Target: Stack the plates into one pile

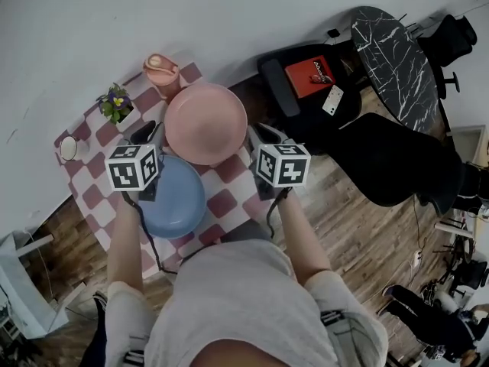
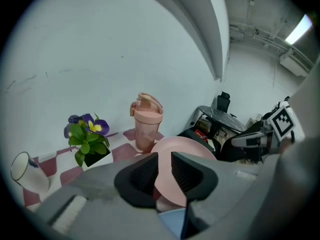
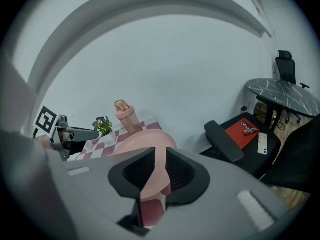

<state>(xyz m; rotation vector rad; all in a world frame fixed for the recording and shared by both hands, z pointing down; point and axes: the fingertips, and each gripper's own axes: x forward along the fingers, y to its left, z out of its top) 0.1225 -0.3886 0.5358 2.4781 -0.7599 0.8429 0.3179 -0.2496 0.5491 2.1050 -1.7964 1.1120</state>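
Both forearms reach forward side by side, with each tool tilted forward and down. The left tool (image 1: 145, 134) hangs over the far rim of the blue plate (image 1: 174, 201), the right tool (image 1: 260, 134) at the right edge of the pink plate (image 1: 205, 122). The pink plate lies toward the far right corner of the checkered surface (image 1: 224, 202), the blue one at the near edge. A bottle (image 1: 162, 71), flower pot (image 1: 116, 104) and cup (image 1: 70, 148) line the far left edge. Each tool's jaws stand slightly apart and hold nothing.
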